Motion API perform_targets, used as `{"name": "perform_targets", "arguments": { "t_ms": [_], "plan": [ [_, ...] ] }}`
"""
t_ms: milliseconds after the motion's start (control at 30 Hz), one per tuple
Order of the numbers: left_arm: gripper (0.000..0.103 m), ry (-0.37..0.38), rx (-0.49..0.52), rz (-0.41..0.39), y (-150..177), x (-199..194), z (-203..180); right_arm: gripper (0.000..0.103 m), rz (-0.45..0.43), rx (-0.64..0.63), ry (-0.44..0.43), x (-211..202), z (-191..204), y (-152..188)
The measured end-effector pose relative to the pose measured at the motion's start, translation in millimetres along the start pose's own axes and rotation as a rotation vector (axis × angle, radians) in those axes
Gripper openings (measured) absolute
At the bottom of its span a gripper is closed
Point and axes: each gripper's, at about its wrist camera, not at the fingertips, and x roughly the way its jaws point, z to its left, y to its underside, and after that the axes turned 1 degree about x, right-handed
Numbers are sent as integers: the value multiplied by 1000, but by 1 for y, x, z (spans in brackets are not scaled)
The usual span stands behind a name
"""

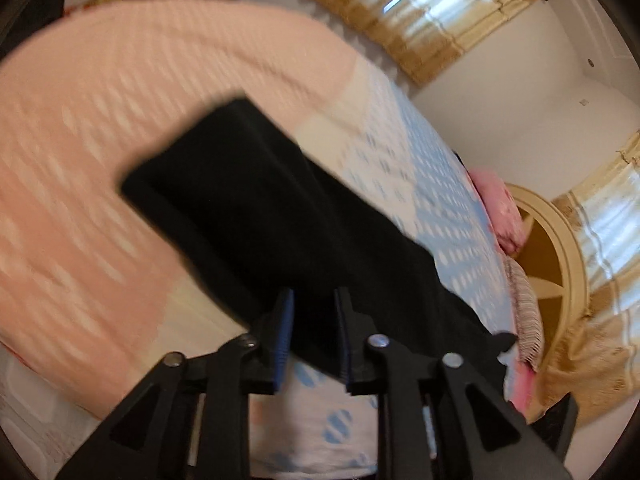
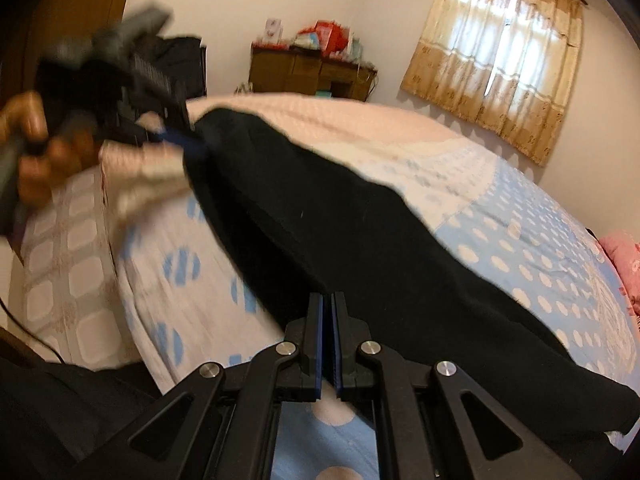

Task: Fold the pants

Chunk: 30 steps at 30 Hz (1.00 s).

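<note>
Bed (image 2: pixel 500 216) under pink-and-blue spotted cover fills the room. Pale walls (image 2: pixel 380 20). Two windows with tan-trimmed curtains (image 2: pixel 496 52), daylight glowing through. Dark wooden cabinet (image 2: pixel 312 72) against far wall, clutter on top. Pink pillow (image 2: pixel 624 256) at bed's edge.

Left tool (image 2: pixel 188 136) motion-blurred; pants (image 2: pixel 360 248) far end cut off at right edge.

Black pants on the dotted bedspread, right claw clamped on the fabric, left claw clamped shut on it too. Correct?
Not quite: the left claw is not clamped shut. The left wrist view shows its jaws apart, with the black pants between them and no pad pressing. The rest holds: the pants lie on the dotted bedspread, and the right claw is shut on the fabric.
</note>
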Motion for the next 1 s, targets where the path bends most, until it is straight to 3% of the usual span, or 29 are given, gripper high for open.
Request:
{"name": "perform_targets", "arguments": {
  "t_ms": [67,233,433,500,633,767,1000],
  "plan": [
    [41,22,-8,10,5,5,-3,4,-16,16,3,-5,-4,-5],
    [68,78,-78,-63,0,-1,2,4,-15,42,-9,-4,-6,-6],
    [69,20,-151,-189,-12,-11,16,4,-39,40,-11,-15,-6,-9],
    [66,34,-194,-222,-13,-13,21,4,-50,43,-13,-19,-7,-9],
    [13,-48,-160,-259,-16,-16,20,4,-15,45,-7,-10,-7,-4],
    [7,-127,-130,-270,-9,-22,25,4,21,80,-46,1,-10,1],
    [6,-174,-109,-279,2,-25,31,4,26,86,-43,6,-10,2]
  ]
}}
